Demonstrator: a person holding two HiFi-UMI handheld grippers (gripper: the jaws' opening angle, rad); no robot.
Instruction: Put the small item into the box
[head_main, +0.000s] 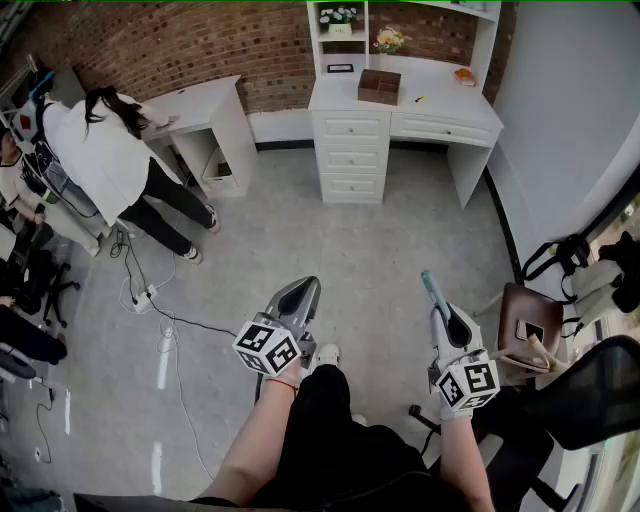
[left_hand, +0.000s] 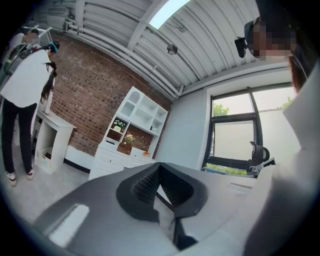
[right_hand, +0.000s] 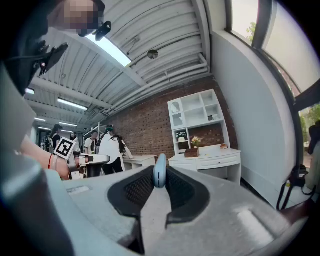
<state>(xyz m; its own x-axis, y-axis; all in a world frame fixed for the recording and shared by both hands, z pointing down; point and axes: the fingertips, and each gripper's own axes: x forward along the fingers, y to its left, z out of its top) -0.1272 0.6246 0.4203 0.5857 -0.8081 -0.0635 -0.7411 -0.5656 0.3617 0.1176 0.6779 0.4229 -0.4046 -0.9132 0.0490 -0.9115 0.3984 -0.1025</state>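
The brown wooden box (head_main: 380, 86) stands on the white desk (head_main: 440, 110) across the room, next to the brick wall. It also shows far off as the box (right_hand: 191, 152) in the right gripper view and the box (left_hand: 125, 148) in the left gripper view. My right gripper (head_main: 440, 312) is held at waist height over the floor, shut on a small light-blue item (right_hand: 159, 171) that sticks out past the fingertips as the item (head_main: 431, 288). My left gripper (head_main: 298, 296) hovers beside it, shut with nothing in it.
A second white desk (head_main: 210, 105) stands at the back left, and a person in a white top (head_main: 100, 150) bends at it. Cables and a power strip (head_main: 150, 295) lie on the floor at left. A brown bag (head_main: 528, 325) and a black office chair (head_main: 600, 395) are at my right.
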